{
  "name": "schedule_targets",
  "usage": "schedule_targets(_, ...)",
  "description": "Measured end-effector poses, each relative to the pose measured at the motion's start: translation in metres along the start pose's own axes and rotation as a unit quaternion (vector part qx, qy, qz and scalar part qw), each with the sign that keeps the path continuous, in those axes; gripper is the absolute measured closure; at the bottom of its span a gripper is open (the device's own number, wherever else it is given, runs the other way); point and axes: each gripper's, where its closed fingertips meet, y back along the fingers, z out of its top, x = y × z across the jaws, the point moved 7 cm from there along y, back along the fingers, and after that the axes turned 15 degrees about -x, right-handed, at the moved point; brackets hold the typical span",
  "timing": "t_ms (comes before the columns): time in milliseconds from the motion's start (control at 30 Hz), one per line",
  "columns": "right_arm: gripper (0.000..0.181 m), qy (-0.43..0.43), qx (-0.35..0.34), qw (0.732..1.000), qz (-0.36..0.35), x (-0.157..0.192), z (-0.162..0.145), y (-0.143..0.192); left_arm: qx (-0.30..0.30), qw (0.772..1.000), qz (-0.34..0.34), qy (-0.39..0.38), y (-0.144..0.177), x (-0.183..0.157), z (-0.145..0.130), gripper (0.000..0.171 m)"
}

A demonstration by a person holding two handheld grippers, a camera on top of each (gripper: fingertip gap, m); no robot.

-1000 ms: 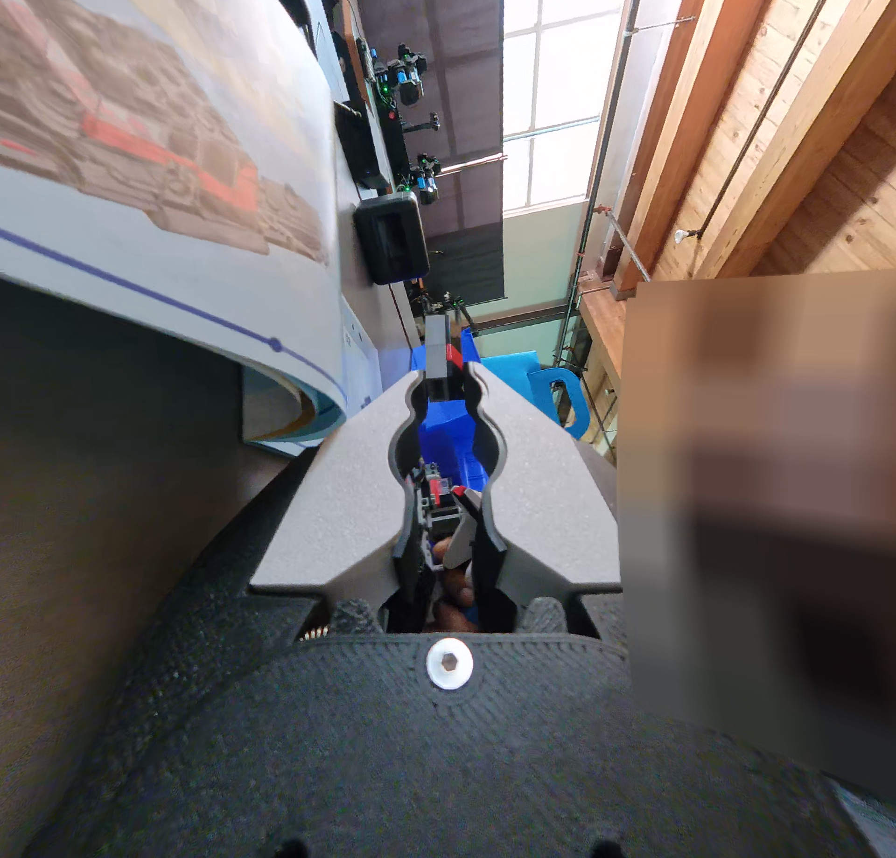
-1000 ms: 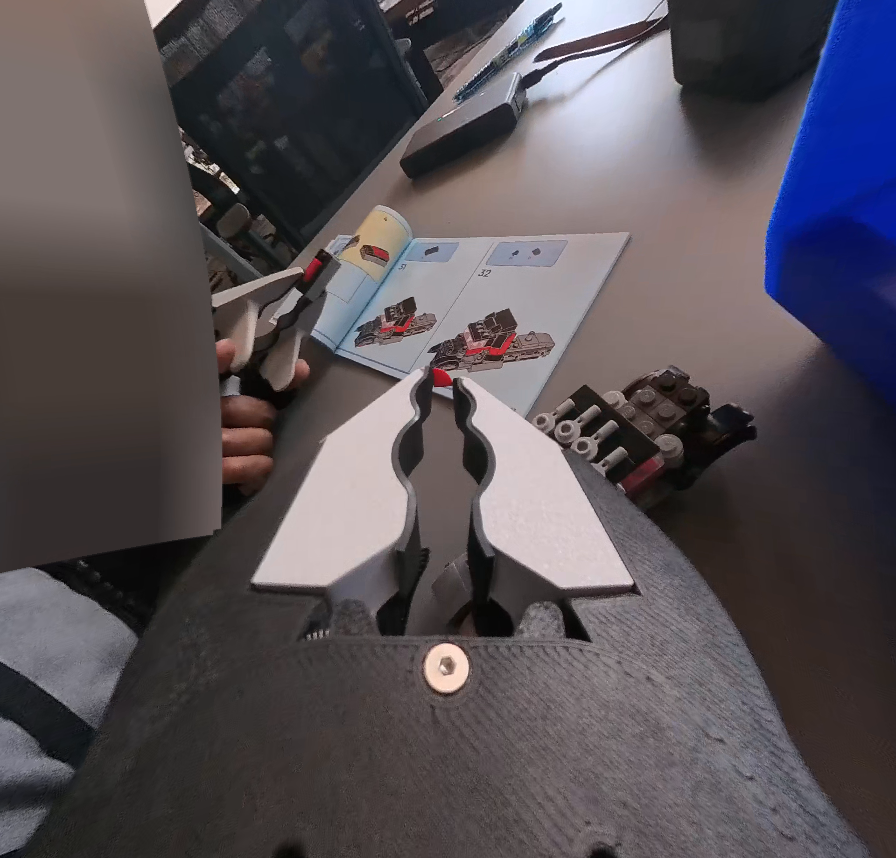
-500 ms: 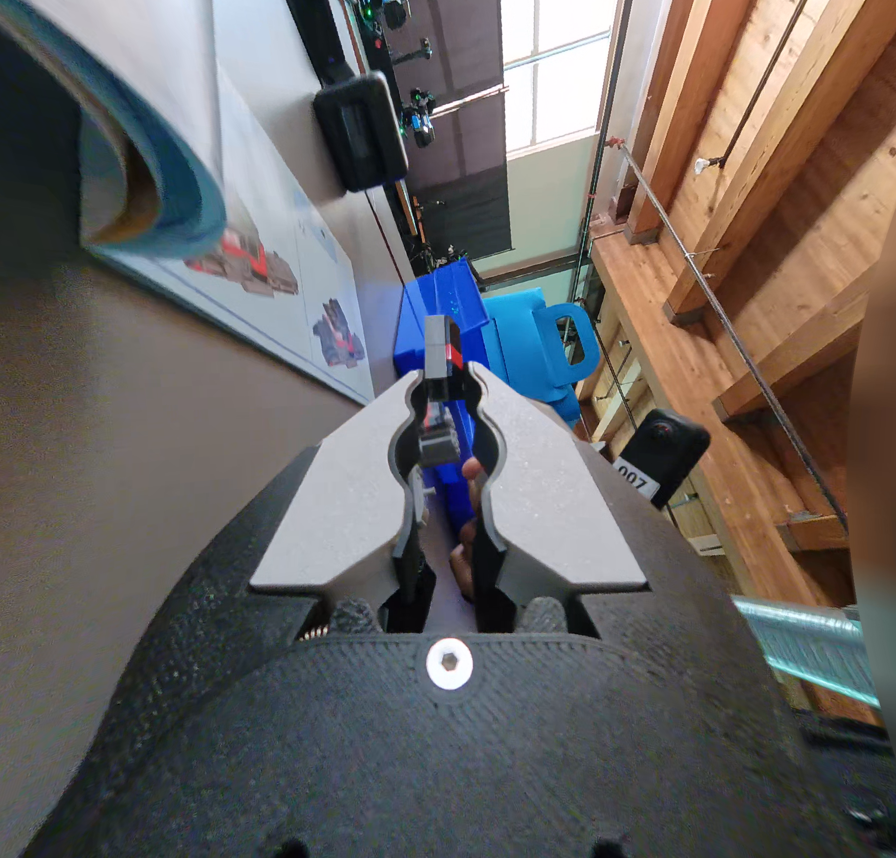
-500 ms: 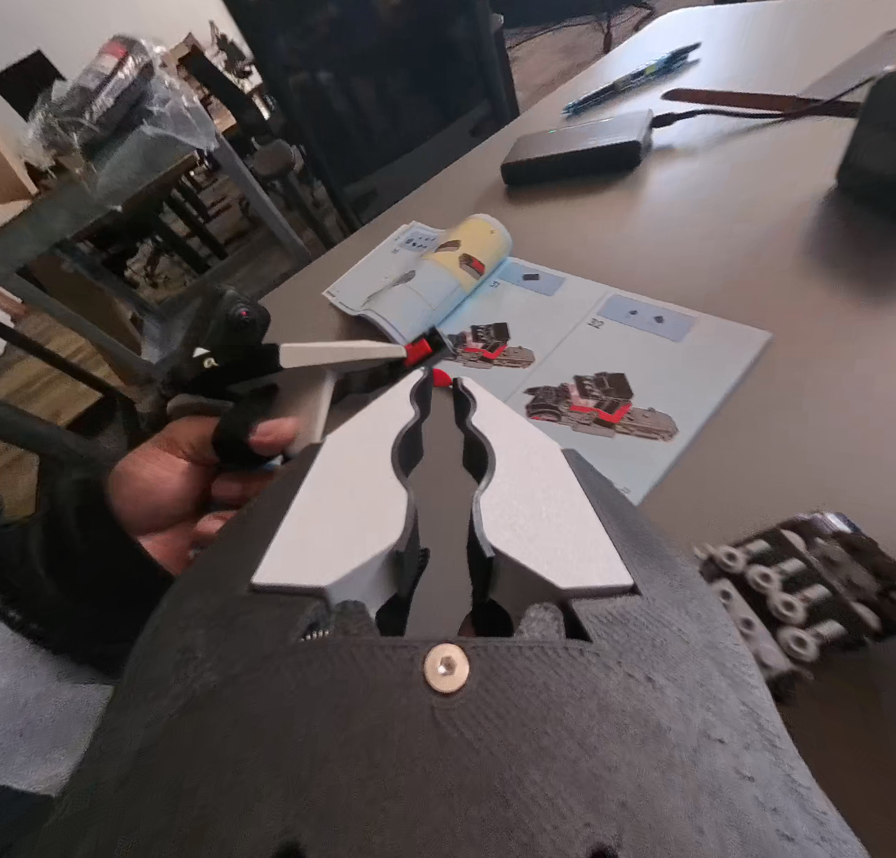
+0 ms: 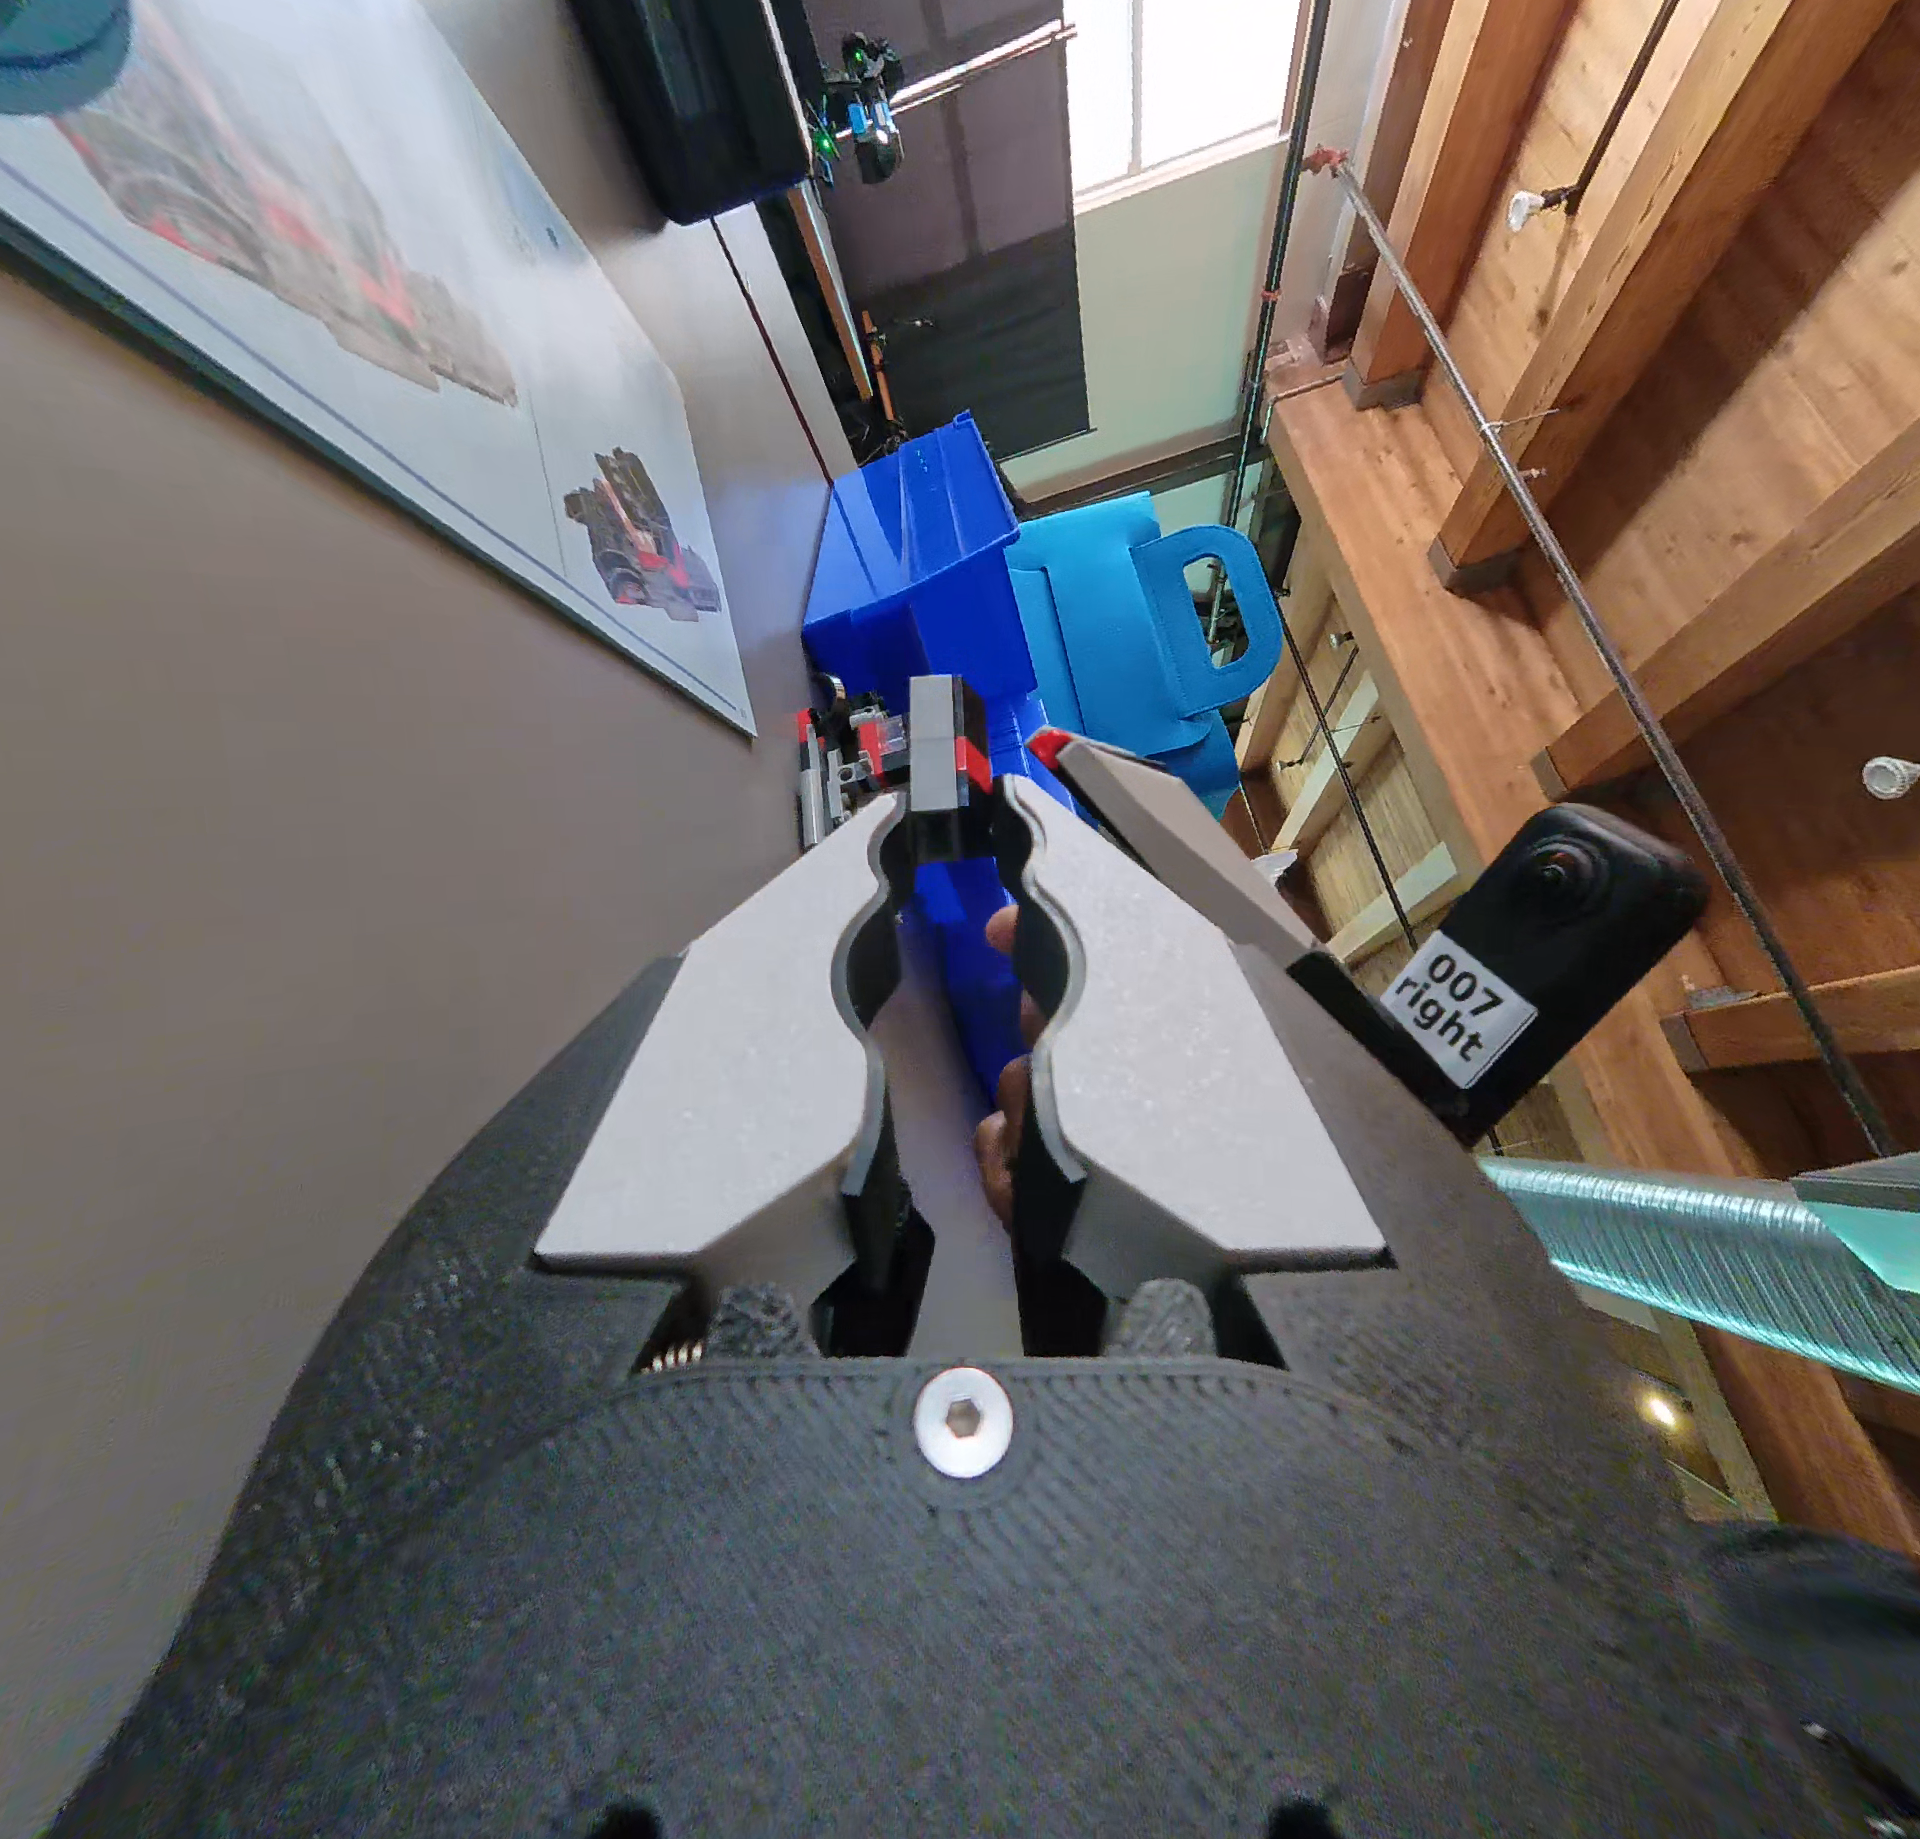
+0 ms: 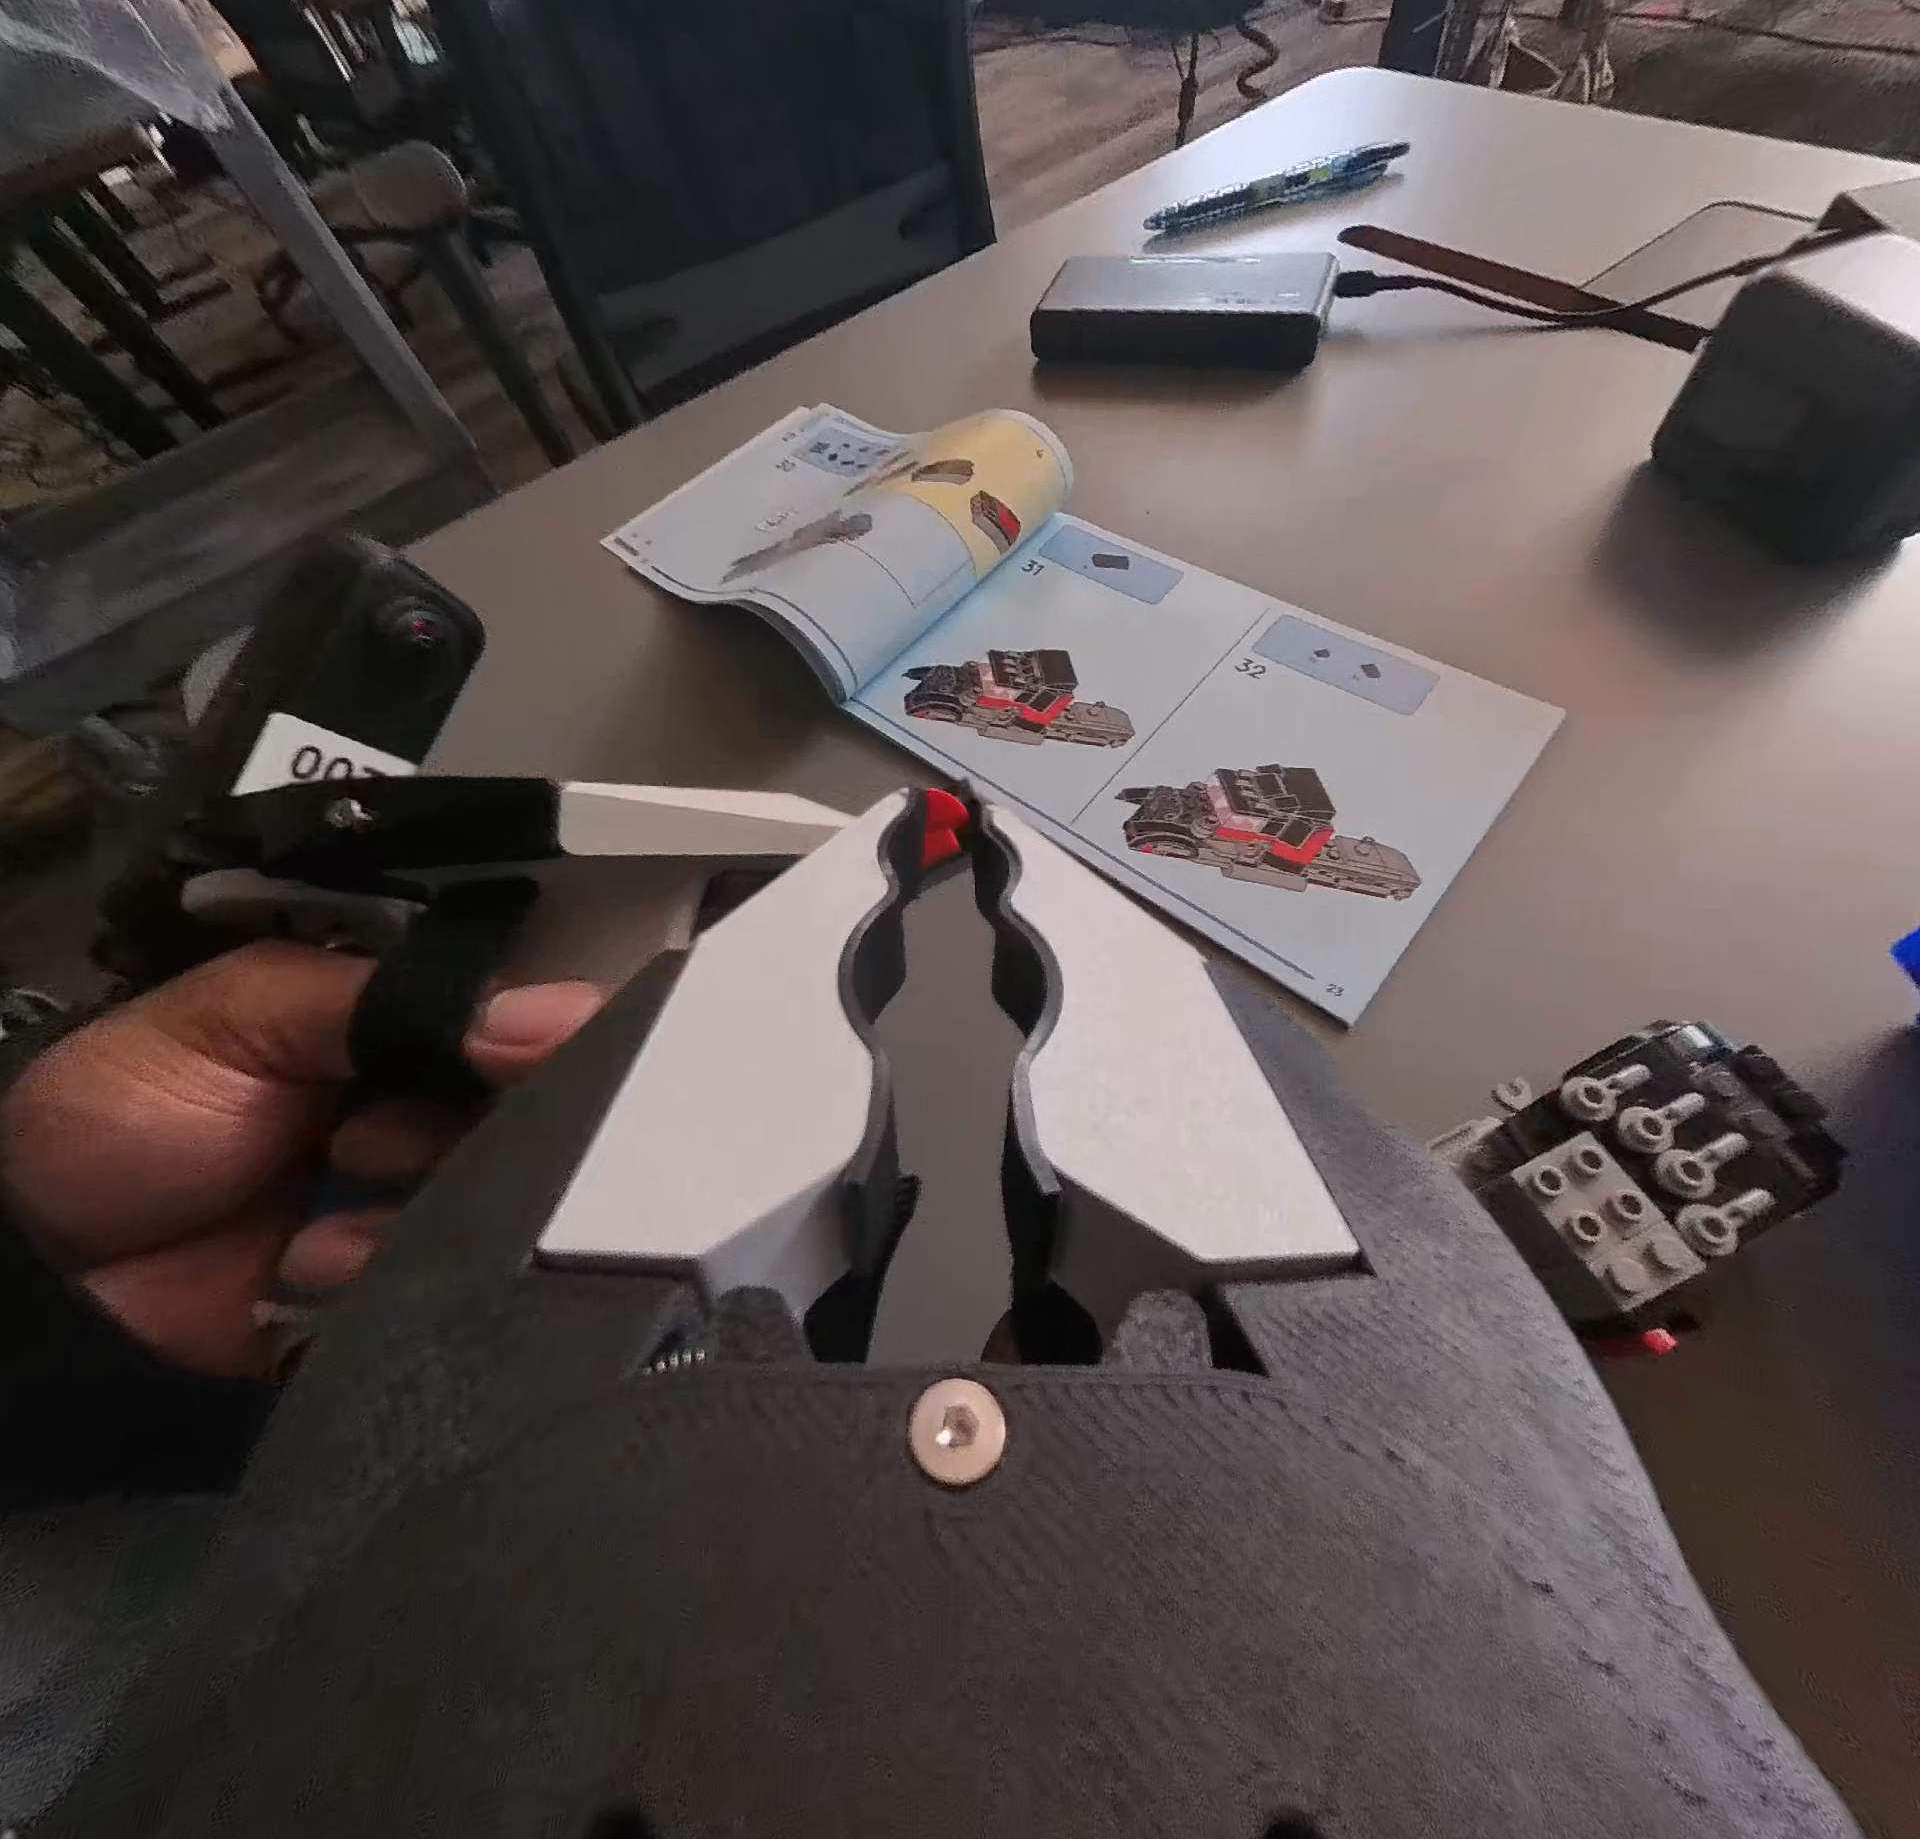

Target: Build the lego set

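My left gripper [image 5: 948,815] is shut on a small grey, black and red lego sub-assembly [image 5: 940,750] and holds it in the air. My right gripper [image 6: 940,815] is shut on a small red lego piece [image 6: 941,833]. The two tips are close together: the right gripper [image 5: 1070,755] comes in from the right in the left wrist view, and the left gripper [image 6: 727,821] comes in from the left in the right wrist view, held by a hand [image 6: 177,1114]. The partly built dark model [image 6: 1642,1187] lies on the table at the right; it also shows in the left wrist view [image 5: 836,761].
An open instruction booklet [image 6: 1143,729] lies on the grey table [image 6: 1351,459]. Behind it are a black power bank [image 6: 1184,309], a pen [image 6: 1278,184] and a dark box [image 6: 1787,439]. A blue bin [image 5: 925,574] stands beside the model. Only a small space, under 4 cm, lies between the two pairs of fingers. The black power bank [image 6: 1184,309] is about equally far from each gripper, around 35 centimeters.
Both grippers have moved toward each other, so their tips now nearly meet. The left gripper has swung away from the booklet and faces the blue bin. Both keep their pieces.
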Motion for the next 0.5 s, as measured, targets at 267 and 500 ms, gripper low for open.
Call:
schedule_targets(267,0.172,0.039,0.037,0.998,0.012,-0.0017,-0.0028,-0.0080,0.005,1.000,-0.004,0.014,-0.0010,0.0009,0.0005,0.157)
schedule_targets(500,0.170,0.046,0.052,0.998,0.014,-0.0040,-0.0047,-0.0104,0.008,0.999,-0.004,0.036,-0.0016,0.0034,0.0021,0.157)
